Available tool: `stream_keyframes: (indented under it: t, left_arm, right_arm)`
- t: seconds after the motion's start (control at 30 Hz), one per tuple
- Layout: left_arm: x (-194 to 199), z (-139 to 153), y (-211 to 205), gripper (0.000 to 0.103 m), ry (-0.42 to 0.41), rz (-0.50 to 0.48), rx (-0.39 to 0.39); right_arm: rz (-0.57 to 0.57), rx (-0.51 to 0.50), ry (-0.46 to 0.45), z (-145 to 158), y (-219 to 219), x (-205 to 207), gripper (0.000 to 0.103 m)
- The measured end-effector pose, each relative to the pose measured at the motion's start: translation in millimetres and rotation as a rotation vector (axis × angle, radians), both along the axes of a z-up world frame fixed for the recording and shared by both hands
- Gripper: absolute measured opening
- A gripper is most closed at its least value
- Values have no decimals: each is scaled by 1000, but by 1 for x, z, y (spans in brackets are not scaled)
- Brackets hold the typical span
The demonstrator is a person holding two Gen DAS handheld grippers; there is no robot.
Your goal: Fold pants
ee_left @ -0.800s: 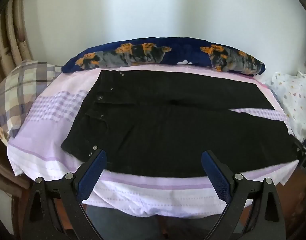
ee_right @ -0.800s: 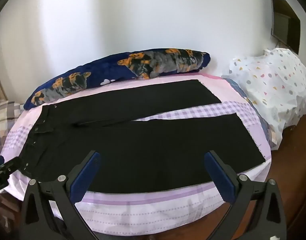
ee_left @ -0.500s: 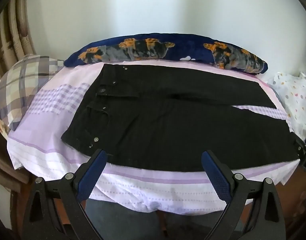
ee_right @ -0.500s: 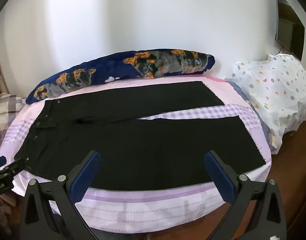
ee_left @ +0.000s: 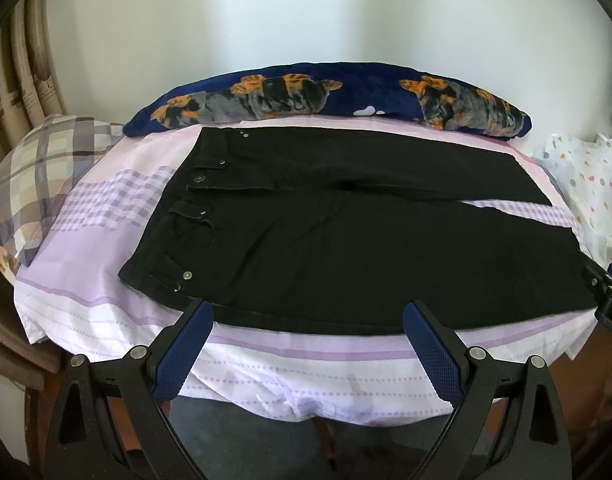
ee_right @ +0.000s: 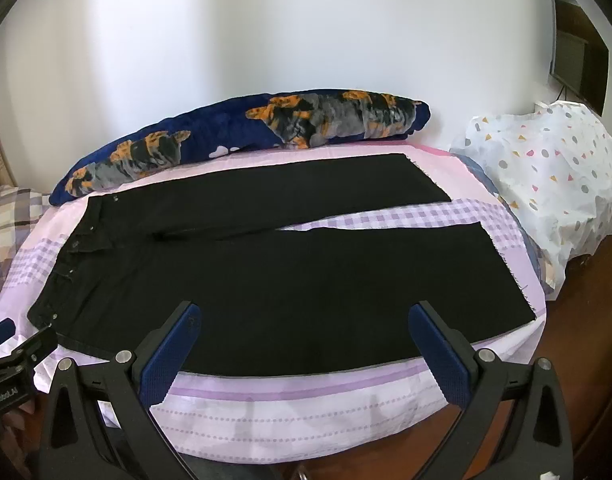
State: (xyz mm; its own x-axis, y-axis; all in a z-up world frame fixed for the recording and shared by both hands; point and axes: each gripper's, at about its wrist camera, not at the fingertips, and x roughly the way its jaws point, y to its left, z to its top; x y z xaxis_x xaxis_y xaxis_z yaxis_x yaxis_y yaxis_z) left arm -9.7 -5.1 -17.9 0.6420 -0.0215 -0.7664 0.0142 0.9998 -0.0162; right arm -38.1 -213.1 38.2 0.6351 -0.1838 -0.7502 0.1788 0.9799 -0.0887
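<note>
Lying flat on the bed [ee_left: 106,320], the pants [ee_left: 346,248] spread legs apart, waist toward the left claw [ee_left: 308,344], hems toward the right claw [ee_right: 304,344]. Both claws hover spread and empty over the near edge. Pinching that edge at waist and hem together should let the near leg fold squarely onto the far one.

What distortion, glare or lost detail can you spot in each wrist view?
Left wrist view: fisheye bows the bed edge; the black pants lose fold detail. Right wrist view: dark vignette in the corners; the white wall is evenly bright, without harsh glare.
</note>
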Motion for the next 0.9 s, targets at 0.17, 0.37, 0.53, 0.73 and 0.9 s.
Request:
stream_keyframes:
  t: [0.17, 0.37, 0.53, 0.73, 0.9]
  left_arm:
    - [-1, -3, 1, 96, 1, 3, -5]
    - [1, -8, 6, 96, 17, 14, -14]
    - [4, -12, 7, 96, 29, 17, -15]
    - [5, -15, 8, 96, 30, 16, -13]
    - [5, -17, 8, 96, 28, 15, -3]
  right_arm:
    - [-9, 18, 18, -4, 0, 3, 103]
    - [-11, 24, 45, -11, 5, 8, 103]
    - [5, 3, 47, -16, 13, 10, 103]
    - [4, 11, 50, -20, 13, 10, 103]
    - [-4, 7, 65, -24, 13, 13, 103]
